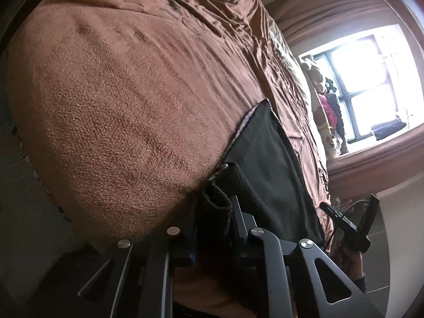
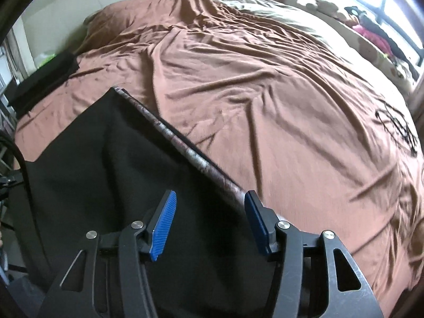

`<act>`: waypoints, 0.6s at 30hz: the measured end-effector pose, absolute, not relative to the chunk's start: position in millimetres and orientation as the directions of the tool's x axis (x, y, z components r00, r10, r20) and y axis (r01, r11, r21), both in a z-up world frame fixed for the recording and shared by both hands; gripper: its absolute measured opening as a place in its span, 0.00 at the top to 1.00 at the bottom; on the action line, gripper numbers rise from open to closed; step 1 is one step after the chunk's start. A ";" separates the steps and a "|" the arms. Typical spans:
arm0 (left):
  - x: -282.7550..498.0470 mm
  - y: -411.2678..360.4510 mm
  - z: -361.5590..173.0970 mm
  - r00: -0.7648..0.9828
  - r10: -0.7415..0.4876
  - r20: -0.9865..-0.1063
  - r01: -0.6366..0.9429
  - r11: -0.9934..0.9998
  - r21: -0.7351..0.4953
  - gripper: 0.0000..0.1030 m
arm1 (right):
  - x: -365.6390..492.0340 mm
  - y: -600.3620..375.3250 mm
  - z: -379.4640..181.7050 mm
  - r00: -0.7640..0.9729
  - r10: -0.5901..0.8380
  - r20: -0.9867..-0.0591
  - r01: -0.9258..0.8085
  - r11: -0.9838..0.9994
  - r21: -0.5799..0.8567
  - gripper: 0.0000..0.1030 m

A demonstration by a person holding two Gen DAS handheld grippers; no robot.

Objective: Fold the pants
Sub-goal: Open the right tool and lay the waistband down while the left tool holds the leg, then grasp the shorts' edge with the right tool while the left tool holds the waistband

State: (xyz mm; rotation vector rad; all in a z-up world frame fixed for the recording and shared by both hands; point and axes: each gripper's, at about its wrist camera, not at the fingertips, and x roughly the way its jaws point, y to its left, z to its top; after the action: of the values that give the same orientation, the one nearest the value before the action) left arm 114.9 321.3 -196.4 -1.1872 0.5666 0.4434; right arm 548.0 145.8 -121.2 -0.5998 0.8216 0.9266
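Gripping a bunched black cuff of the pants [image 1: 267, 164], the left claw [image 1: 220, 201] is sitting clenched on the fabric, its fingers close together with the ribbed cloth wadded between them and folding over their tips. Ahead of this claw the dark pants are lying flat across the brown blanket [image 1: 119, 100] of the bed, a pale patterned edge showing along the far side of the cloth. To the right of the left claw, near the lower corner of its view, the right claw [image 1: 349, 220] is showing small and dark, with a bit of a hand beneath it; its state is not readable from there.

In the right wrist view the right claw [image 2: 209, 220] is standing released, its blue ribbed pads [image 2: 163, 225] well apart and pressing on nothing. The pants [image 2: 106, 164] are spreading out below and to the left of this claw, and their straight edge with a grey mottled lining [image 2: 185, 151] is running diagonally away from the claw, passing just beside its right finger. The cloth is lying under the gap between the fingers, but the pads are not closing on it.

Beyond the right claw the rumpled brown sheet [image 2: 251, 79] is covering the bed. Far ahead and to the left of it a second dark garment [image 2: 45, 84] is lying near the white headboard [image 2: 79, 8]. Far to the right a window [image 2: 384, 8] is glowing, with stuffed toys [image 2: 326, 6] lined along the sill
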 end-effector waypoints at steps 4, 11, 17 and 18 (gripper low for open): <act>114.6 318.9 -194.9 0.769 0.042 -0.638 -0.616 0.316 -0.721 0.83 | 552.2 169.2 -135.8 0.326 0.437 -0.838 -0.896 0.426 -0.126 0.58; 115.5 317.4 -194.1 0.760 0.052 -0.648 -0.628 0.314 -0.712 0.83 | 569.8 190.0 -159.6 0.279 0.410 -0.869 -0.919 0.376 -0.118 0.79; 118.4 316.3 -191.6 0.750 0.057 -0.658 -0.639 0.319 -0.700 0.83 | 571.7 193.5 -163.4 0.282 0.402 -0.871 -0.924 0.358 -0.134 1.00; 119.0 316.3 -191.0 0.749 0.057 -0.661 -0.640 0.322 -0.698 0.83 | 572.8 192.4 -162.1 0.293 0.400 -0.868 -0.921 0.363 -0.143 1.00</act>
State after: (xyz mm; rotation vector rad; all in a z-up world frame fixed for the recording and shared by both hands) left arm 119.0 316.3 -191.0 -1.1643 0.5909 0.4939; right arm 572.8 192.4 -162.1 -0.7425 0.8500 0.9960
